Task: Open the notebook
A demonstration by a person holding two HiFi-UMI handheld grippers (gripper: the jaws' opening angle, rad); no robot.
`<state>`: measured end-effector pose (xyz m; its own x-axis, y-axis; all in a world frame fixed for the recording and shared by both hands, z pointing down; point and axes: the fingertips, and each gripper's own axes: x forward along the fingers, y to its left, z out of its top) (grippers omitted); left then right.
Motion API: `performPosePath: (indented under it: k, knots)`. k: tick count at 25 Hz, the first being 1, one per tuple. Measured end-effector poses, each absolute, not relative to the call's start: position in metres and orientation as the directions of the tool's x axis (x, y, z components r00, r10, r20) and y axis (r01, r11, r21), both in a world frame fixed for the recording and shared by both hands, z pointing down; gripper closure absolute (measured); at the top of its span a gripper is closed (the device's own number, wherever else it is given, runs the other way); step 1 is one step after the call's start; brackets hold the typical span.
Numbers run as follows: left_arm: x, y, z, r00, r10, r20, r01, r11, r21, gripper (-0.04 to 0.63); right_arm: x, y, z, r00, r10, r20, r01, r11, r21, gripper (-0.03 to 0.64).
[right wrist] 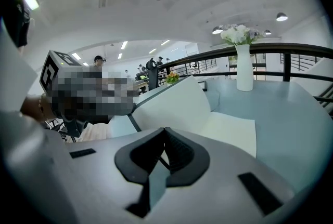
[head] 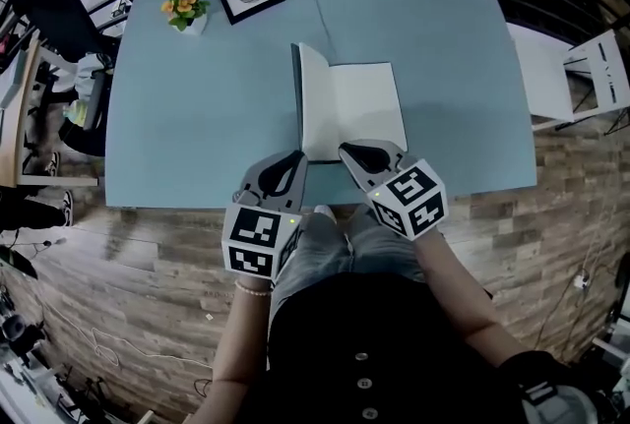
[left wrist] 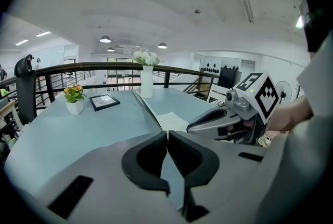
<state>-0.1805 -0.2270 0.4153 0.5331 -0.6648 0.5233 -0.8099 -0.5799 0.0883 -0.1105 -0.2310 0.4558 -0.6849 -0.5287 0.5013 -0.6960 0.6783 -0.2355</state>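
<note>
Beside notebook [left wrist: 174,120], L view: R tool [left wrist: 192,127]

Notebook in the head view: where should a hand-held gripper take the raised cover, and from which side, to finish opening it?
Best bet: pinch the raised cover at its free top edge, near the corner closest to the person, coming from the near side with the left hand-held gripper. It stands almost upright on the notebook's left, so both thin faces are exposed.

head view steeply down, gripper views low and close, all sharing notebook [head: 354,102]
</note>
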Motion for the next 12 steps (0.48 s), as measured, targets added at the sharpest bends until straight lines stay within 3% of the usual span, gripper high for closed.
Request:
performPosePath:
  k: [12]
  knots:
    - [-0.216, -0.224, 0.435, 0.526, -0.654, 0.544, -0.825, -0.548, 0.139, 0.571, -0.135, -0.237, 0.461, -0.669, -0.525, 0.527, -0.707, 0.668, -0.233, 0.611]
